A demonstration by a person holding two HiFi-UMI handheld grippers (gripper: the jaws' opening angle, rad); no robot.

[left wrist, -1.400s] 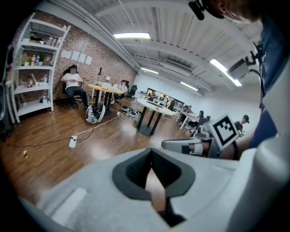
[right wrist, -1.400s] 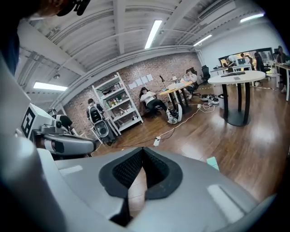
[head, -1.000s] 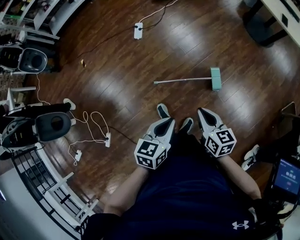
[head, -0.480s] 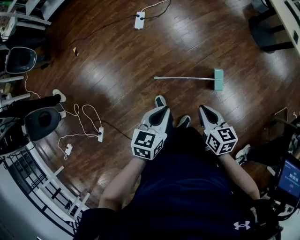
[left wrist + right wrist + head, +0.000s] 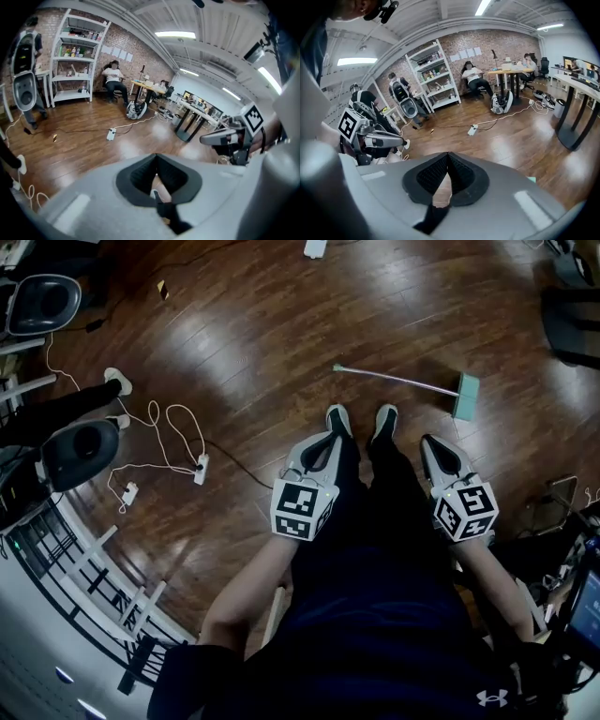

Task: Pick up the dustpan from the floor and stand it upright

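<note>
The dustpan lies flat on the wooden floor, its teal pan at the right and its long thin handle running left from it. The person's two shoes stand just short of the handle. My left gripper hangs shut and empty above the left leg. My right gripper is shut and empty too, short of the pan and slightly to its left. The left gripper view shows closed jaws and the right gripper beside them. A sliver of teal pan peeks past the right gripper.
A white power strip with looped cables lies on the floor to the left. A grey chair and a black railing stand further left. Another power strip lies far ahead, and dark furniture legs stand at the top right.
The person has stepped forward, so the shoes now stand close to the dustpan's handle. Both grippers moved forward with the body and stayed shut. The dustpan still lies flat.
</note>
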